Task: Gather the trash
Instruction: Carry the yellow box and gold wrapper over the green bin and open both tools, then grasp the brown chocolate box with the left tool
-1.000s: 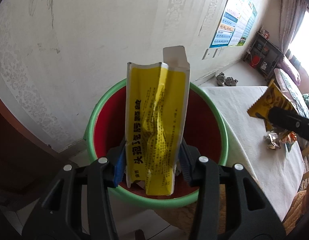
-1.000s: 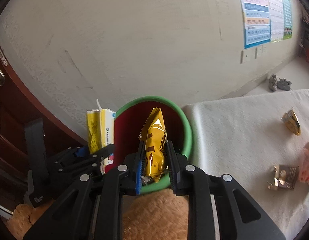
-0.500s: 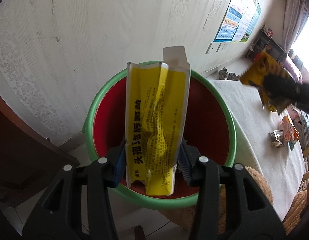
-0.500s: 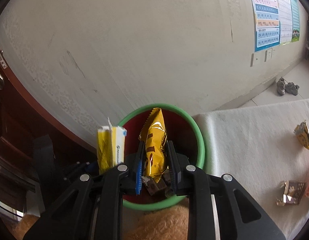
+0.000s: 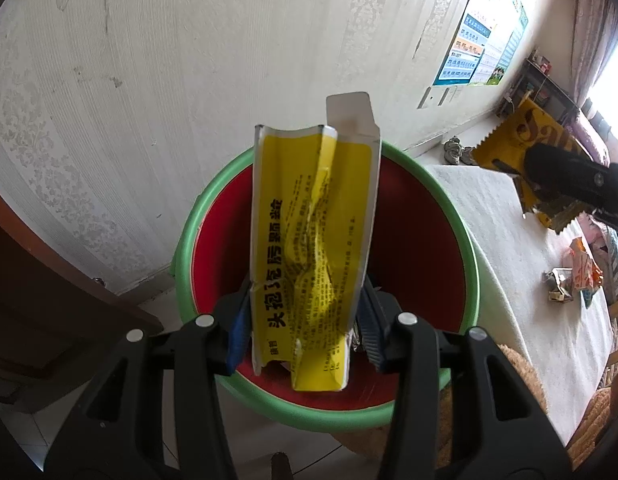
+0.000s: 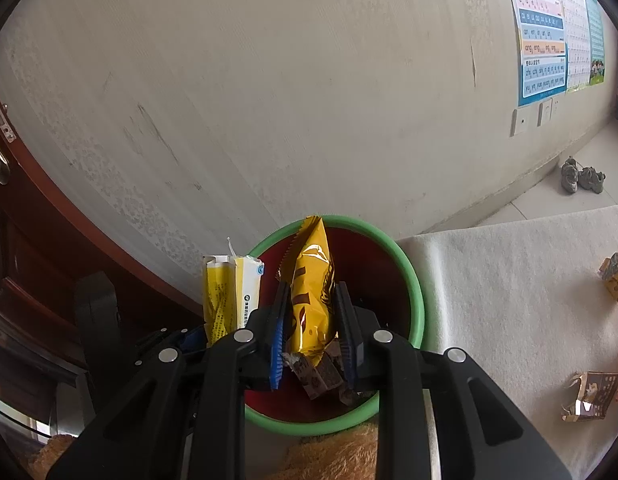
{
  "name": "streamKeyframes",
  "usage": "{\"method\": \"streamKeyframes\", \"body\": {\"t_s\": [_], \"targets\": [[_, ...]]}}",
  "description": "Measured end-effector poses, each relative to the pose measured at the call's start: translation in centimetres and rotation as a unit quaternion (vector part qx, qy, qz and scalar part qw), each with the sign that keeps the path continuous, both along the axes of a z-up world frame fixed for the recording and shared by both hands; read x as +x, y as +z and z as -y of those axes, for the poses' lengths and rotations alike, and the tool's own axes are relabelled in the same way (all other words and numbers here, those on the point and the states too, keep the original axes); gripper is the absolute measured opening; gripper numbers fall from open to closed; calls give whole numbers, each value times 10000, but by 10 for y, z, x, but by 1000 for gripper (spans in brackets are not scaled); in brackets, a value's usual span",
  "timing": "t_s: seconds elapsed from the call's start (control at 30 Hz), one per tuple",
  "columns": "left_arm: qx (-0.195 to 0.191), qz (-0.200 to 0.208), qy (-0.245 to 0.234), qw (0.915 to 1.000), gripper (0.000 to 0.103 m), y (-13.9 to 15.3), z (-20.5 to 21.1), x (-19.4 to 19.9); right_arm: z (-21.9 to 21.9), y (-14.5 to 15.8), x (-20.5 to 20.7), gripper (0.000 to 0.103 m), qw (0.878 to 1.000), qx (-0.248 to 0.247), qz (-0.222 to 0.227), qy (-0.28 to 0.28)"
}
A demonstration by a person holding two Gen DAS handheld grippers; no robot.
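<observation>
Pale patterned wall [image 6: 309, 80] with a chart poster [image 6: 545, 52], dark wooden door [image 6: 13, 240], bright window [image 5: 613, 56].

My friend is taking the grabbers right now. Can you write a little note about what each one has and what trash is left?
Left gripper: shut on a flattened yellow box, held above the red bin.
Right gripper: shut on a yellow snack wrapper, also over the bin.
Done: some wrappers already lie in the bin.
Left: drop both pieces in, then fetch the wrappers on the white cloth: yellow packet, crumpled foil wrapper, orange wrapper.
</observation>
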State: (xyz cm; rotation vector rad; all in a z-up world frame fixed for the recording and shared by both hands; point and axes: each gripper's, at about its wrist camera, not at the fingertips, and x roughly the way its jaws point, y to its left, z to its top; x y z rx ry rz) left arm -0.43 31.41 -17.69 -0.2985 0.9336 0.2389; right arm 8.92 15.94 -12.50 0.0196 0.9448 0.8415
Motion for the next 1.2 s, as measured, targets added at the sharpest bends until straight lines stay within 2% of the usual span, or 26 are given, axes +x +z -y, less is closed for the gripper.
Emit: {"method": "streamKeyframes", "body": {"t_s": [0.07,0.1,0.17,0.2,0.47,0.57,0.6,0.77,0.83,0.9,1.07,1.17,1.2], "targets": [[18,-6,13,10000,47,0,0,0,1,2,0,27,10000,31,13,-37],[33,-9,44,10000,47,0,0,1,1,3,0,32,10000,67,15,-72],[22,-31,93,9999,61,-1,-1,1,3,5,2,43,9998,156,-8,-124],[24,-32,115,9999,63,-1,-2,1,4,7,3,45,9996,217,-15,-161],[146,34,150,9998,67,10,4,-2,24,9,2,46,9993,245,-29,-293],[139,79,61,9999,68,15,13,-1,45,7,0,49,9990,140,13,-427],[150,93,26,9998,68,16,17,-1,57,5,-1,53,9985,98,23,-530],[127,87,-231,9996,70,18,41,1,132,-18,-5,55,9920,-234,-2,-1240],[121,87,-348,9993,70,19,52,4,171,-31,-4,55,9848,-433,-65,-1682],[159,107,-514,9985,70,22,66,6,217,-39,0,55,9725,-487,-140,-2275],[274,151,-862,9958,70,29,98,10,312,-38,23,61,9322,-672,4,-3557],[336,169,-1050,9938,70,34,115,10,356,-50,44,63,9067,-811,-291,-4130],[371,164,-1110,9930,70,35,120,9,365,-56,50,64,9038,-838,-433,-4175]]}}
